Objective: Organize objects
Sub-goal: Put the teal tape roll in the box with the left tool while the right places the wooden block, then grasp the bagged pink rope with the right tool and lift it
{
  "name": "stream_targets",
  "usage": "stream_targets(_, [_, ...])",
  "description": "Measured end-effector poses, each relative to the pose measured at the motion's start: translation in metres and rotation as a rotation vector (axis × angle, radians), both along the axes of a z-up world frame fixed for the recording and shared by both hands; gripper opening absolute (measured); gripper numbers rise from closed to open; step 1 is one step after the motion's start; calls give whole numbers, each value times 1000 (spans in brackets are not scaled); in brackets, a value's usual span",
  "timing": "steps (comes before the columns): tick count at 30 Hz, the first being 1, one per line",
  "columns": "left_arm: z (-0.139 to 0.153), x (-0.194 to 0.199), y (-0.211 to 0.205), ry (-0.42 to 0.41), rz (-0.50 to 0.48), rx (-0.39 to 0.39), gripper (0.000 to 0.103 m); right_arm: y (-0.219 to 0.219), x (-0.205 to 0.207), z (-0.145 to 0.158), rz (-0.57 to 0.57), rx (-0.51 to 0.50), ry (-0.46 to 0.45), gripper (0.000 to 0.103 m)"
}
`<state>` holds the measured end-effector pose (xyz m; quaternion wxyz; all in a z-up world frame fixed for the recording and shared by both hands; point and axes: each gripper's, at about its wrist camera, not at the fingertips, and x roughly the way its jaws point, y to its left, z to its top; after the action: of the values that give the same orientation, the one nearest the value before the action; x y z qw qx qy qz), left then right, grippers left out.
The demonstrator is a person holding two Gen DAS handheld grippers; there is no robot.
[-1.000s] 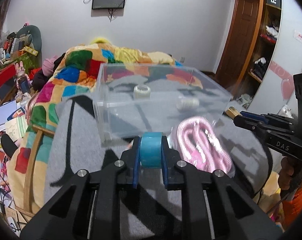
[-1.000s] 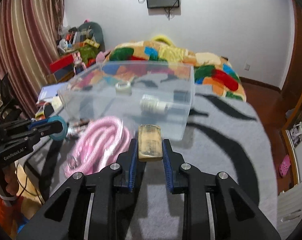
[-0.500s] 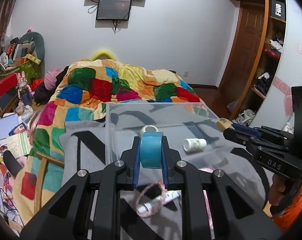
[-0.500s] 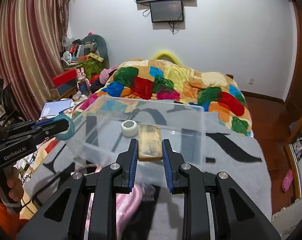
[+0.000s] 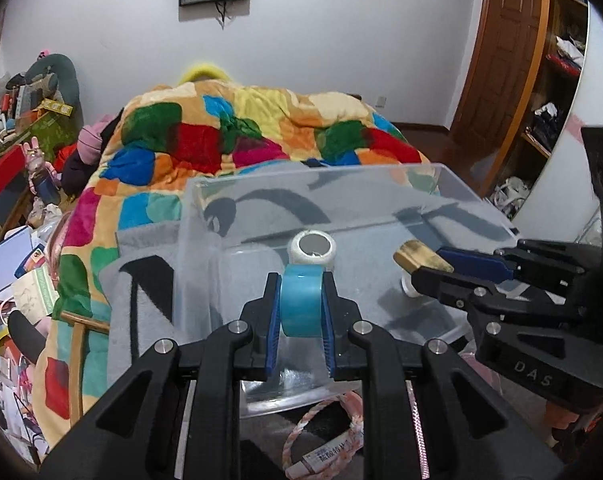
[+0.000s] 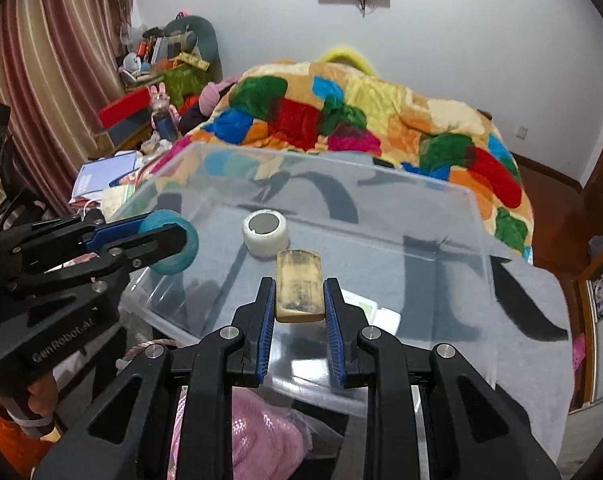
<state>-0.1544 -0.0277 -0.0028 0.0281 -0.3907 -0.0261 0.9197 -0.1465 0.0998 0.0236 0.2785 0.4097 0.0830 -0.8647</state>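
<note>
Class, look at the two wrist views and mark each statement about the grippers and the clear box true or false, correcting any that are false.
1. The left gripper holds a blue tape roll. True.
2. The right gripper is empty. False: it grips a tan block.
3. A white tape roll lies inside the clear box. True.
4. The clear box has a lid on. False: its top is open.

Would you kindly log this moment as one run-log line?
left tongs: shut on blue tape roll | right tongs: shut on tan block | both over clear bin | white tape roll inside
</note>
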Motion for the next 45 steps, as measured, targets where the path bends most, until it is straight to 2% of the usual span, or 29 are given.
stream_targets(5, [0, 3, -1, -4, -12, 19, 19, -3, 2, 0, 14, 3, -9, 22])
stream_targets(8, [2, 7, 0, -5, -16, 15, 27, -4, 5, 2, 22, 13, -10, 22])
stream_targets(11, [8, 18, 0, 20, -15, -4, 37, -1, 11, 7, 22, 10, 0, 29])
stream_targets(13, [11, 28, -1, 38, -15, -6, 46, 3, 19, 12, 23, -9, 10, 39])
stream_targets(18, [15, 62, -7, 70, -28, 10, 49, 17, 54, 25, 22, -33, 84, 62])
stream_targets(21, [13, 82, -4, 78, -43, -3, 58, 27, 77, 25, 4, -46, 115, 80])
stream_targets(22, [10, 87, -3, 76, -48, -8, 58, 30, 83, 23, -3, -50, 117, 85])
stream_targets(25, [-5, 96, 2, 39, -69, -32, 58, 32, 97, 10, -25, -46, 97, 89])
stream_targets(30, [-29, 95, 3, -24, -83, -59, 58, 12, 105, -16, -28, 22, 64, 100])
stream_targets(32, [-37, 94, 3, -45, -93, -69, 56, 5, 104, -25, -20, 38, 39, 100])
stream_targets(34, [-43, 91, 3, -72, -115, -45, 56, 4, 102, -33, -25, 61, 27, 101])
stream_targets(36, [-49, 87, 3, -87, -114, -37, 56, 8, 100, -38, -18, 41, 0, 101])
stream_targets(38, [-50, 87, 3, -79, -113, -33, 52, 15, 99, -40, -5, 18, -16, 98])
stream_targets(39, [-50, 89, 3, -72, -115, -25, 45, 18, 99, -41, 3, 12, -18, 97])
stream_targets(40, [-50, 91, 3, -71, -125, -12, 36, 22, 100, -41, 10, 5, -21, 89])
stream_targets(41, [-50, 92, 3, -68, -124, -9, 32, 27, 100, -41, 25, -5, -28, 83])
stream_targets(42, [-50, 94, 3, -65, -121, -10, 28, 31, 101, -42, 42, -18, -44, 69])
stream_targets(43, [-50, 98, 2, -61, -120, -6, 25, 33, 101, -43, 51, -30, -57, 61])
stream_targets(45, [-49, 104, 1, -58, -116, -4, 20, 42, 102, -43, 55, -48, -72, 54])
